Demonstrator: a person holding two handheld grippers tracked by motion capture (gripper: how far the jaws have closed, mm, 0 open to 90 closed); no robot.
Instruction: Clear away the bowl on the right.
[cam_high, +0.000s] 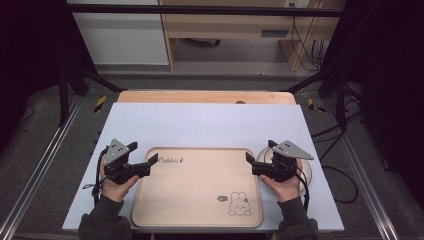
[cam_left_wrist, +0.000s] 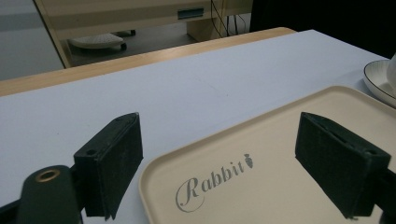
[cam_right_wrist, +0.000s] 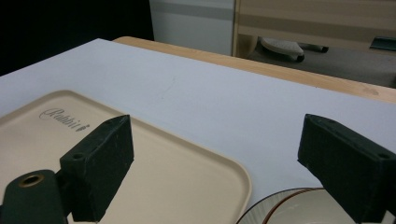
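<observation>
The left gripper (cam_high: 148, 161) and right gripper (cam_high: 250, 161) are held with jaws spread wide and empty, each poised at a far corner of the beige tray (cam_high: 197, 210) lying flat on the white sheet (cam_high: 200, 122). The tray is judged stiff, light and smooth, best pinched at its raised rim. A plate (cam_right_wrist: 285, 207) beside the tray is largely covered by the right hand.

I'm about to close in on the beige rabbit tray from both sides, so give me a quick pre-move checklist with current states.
1. Left gripper jaws open: ok.
2. Right gripper jaws open: ok.
3. Beige rectangular plastic tray with rabbit print lying flat on the white table cover, nothing on it: ok.
4. Both grippers stationed at the tray's opposite far corners: ok.
5. Round cream plate with dark rim sits close under the right gripper, beside the tray: not ok, collision risk.
6. Whether plate touches tray: cannot tell.
</observation>
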